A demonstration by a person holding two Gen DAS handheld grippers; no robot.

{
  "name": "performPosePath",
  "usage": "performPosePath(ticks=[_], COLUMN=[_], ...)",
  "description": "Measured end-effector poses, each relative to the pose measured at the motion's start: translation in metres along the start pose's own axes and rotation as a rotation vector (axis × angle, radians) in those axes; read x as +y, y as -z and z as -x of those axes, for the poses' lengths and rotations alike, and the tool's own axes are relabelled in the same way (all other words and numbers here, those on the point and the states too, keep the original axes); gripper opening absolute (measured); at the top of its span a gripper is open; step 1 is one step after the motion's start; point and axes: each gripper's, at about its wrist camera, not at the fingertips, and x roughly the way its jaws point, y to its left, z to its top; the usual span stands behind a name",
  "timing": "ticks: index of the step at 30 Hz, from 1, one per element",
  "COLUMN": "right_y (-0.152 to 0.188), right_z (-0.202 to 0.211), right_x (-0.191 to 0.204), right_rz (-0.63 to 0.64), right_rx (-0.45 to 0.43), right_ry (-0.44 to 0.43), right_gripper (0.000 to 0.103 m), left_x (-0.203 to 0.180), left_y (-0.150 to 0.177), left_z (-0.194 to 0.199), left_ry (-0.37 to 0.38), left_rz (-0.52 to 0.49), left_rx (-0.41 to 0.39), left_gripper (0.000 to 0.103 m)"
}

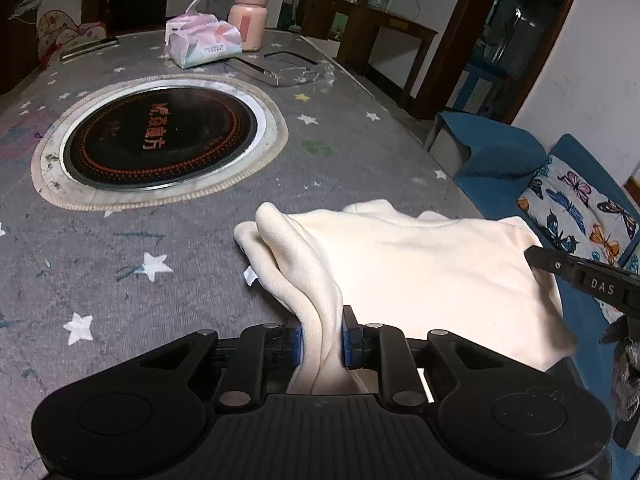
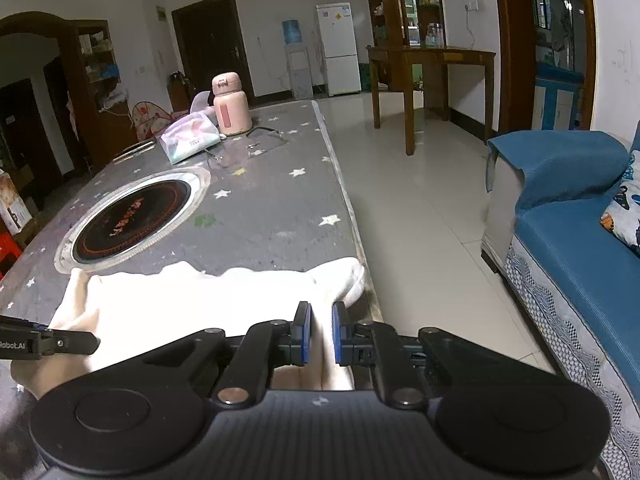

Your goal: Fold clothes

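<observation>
- the left gripper (image 1: 320, 338) is clamped on a bunched fold of the cream garment (image 1: 420, 264).
- the right gripper (image 2: 321, 330) pinches the garment's other edge.
- the garment lies at the near end of the star-patterned table (image 1: 168, 248), short of the round hob (image 1: 160, 140).

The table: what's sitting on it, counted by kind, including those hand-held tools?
Cream garment: 1
Pink flask: 1
Tissue pack: 1
Round built-in cooktop: 1
Hand-held tools, left tool and right tool, both pinching the garment: 2
Total: 6, on the star-patterned table.
</observation>
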Motion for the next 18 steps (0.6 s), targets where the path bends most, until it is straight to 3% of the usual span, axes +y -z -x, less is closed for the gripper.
performPosePath(ticks=[5, 12, 16, 18], right_y=[0.002, 0.000, 0.001, 0.001], right_z=[-0.003, 0.001, 0.010, 0.017], right_x=[0.001, 0.001, 0.004, 0.010], right_rz=[0.038, 0.050, 0.060, 0.070], right_rx=[0.018, 0.016, 0.002, -0.008], right_ry=[0.015, 0.042, 0.028, 0.002], right_gripper=[0.010, 0.012, 0.013, 0.018], left_x=[-0.001, 0.001, 0.001, 0.000], left_y=[0.000, 0.001, 0.001, 0.001], left_z=[0.002, 0.005, 0.007, 0.008], left_ry=[-0.011, -0.045, -0.065, -0.077], left_rz=[-0.009, -0.027, -0.030, -0.038], left_rx=[0.004, -0.005, -0.012, -0.017], left_gripper=[0.024, 0.037, 0.043, 0.045])
